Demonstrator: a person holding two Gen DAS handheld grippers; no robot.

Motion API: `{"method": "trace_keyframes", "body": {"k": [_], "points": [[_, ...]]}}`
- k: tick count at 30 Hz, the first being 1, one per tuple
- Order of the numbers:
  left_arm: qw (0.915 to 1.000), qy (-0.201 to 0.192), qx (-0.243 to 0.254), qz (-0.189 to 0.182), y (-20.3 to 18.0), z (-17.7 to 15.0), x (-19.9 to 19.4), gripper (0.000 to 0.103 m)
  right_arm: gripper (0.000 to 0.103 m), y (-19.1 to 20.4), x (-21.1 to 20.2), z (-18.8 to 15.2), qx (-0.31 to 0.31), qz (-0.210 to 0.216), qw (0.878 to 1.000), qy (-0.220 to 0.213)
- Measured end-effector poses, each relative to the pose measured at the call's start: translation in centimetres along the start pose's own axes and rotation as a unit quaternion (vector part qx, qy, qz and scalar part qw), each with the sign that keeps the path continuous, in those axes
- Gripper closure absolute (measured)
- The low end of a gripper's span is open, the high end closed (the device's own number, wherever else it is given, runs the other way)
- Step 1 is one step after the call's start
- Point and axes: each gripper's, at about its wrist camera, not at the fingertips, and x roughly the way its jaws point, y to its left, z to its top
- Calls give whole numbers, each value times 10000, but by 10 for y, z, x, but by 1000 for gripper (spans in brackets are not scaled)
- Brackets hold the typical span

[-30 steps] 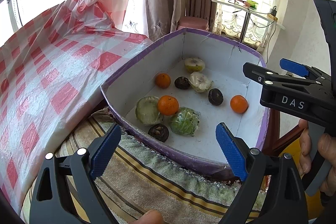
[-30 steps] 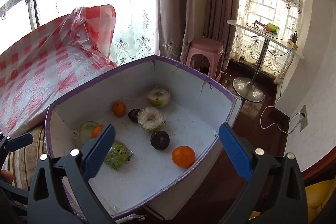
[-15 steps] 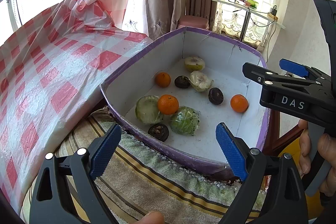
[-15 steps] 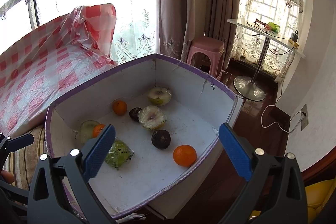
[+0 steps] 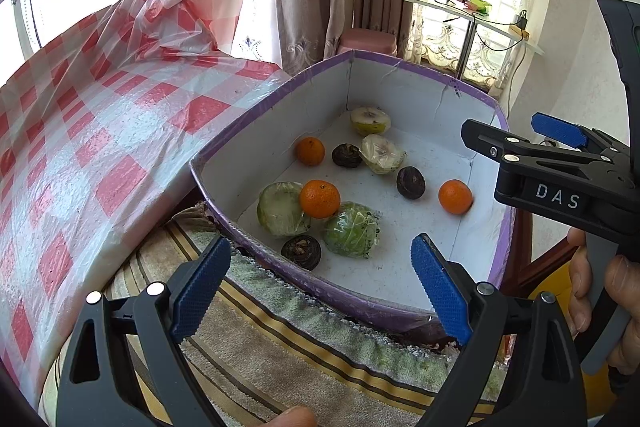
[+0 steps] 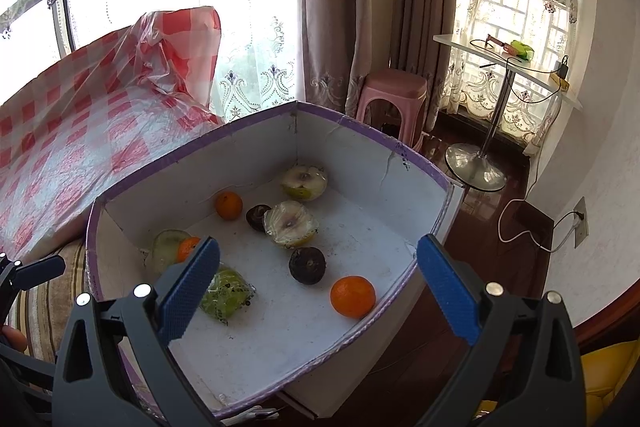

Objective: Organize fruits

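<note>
The fruits are being kept loose in the purple-rimmed box (image 5: 400,67), wrapped green ones (image 5: 351,235) and oranges (image 5: 319,199) mingled. Both the left hand-held gripper (image 5: 320,283) and right hand-held gripper (image 6: 318,283) are being held wide, empty, above it; any grasp is best centred on one piece.

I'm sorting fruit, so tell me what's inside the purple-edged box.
The box holds three oranges, three dark round fruits, and four plastic-wrapped greenish or pale fruits. In the right wrist view, that gripper's jaw covers part of the floor.
</note>
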Motion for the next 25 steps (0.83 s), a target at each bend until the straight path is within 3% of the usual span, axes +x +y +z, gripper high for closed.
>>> {"method": "trace_keyframes", "body": {"k": [16, 22, 25], "points": [[9998, -79, 100, -136, -6, -6, 0, 14, 4, -1, 1, -2, 21, -10, 10000, 19], [9994, -126, -186, -250, 5, 0, -12, 13, 4, -1, -4, 2, 93, 3, 10000, -5], [9977, -340, -557, -198, 29, -1, -39, 4, 4, 11, -14, 11, 7, 157, 9998, -127]]}}
